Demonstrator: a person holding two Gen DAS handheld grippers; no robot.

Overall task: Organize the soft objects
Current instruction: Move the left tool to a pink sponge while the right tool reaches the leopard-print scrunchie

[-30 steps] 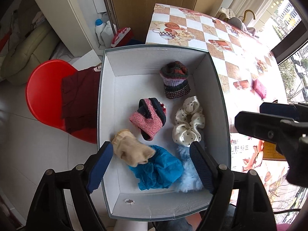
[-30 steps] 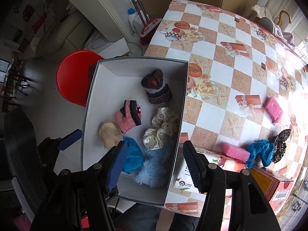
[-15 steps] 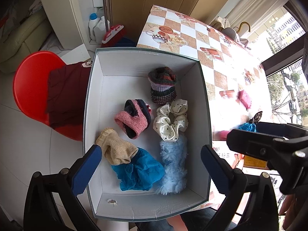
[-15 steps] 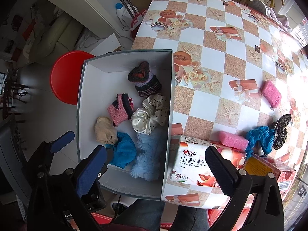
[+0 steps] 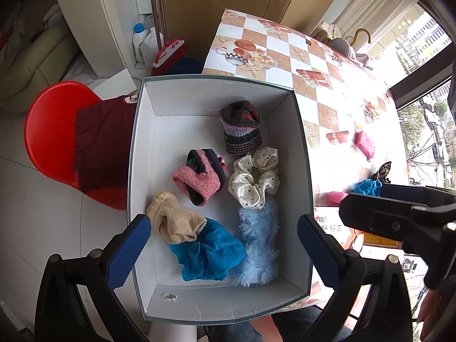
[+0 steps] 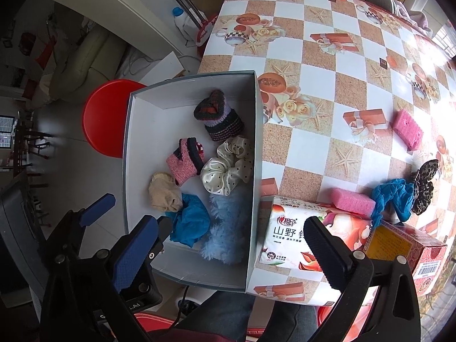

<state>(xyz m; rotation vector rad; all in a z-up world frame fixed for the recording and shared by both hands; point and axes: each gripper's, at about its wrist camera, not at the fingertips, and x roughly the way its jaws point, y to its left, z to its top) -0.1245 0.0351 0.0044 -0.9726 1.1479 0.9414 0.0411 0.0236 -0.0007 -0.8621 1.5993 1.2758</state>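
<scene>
Hovering spread and empty, both grippers (image 5: 221, 246) (image 6: 228, 249) leave the crumpled blue mesh scrunchie (image 6: 394, 198) at the checkered tabletop's (image 6: 319, 82) near right edge; light, floppy, best pinched mid-bunch.

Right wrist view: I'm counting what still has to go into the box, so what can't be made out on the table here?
- Blue scrunchie: its lower edge is hidden behind the tissue pack.
- Leopard scrunchie: overlaps the blue one; its full shape is unclear.
- Table far right: washed out by window glare.
- Orange carton: partly hidden by the right gripper.
</scene>
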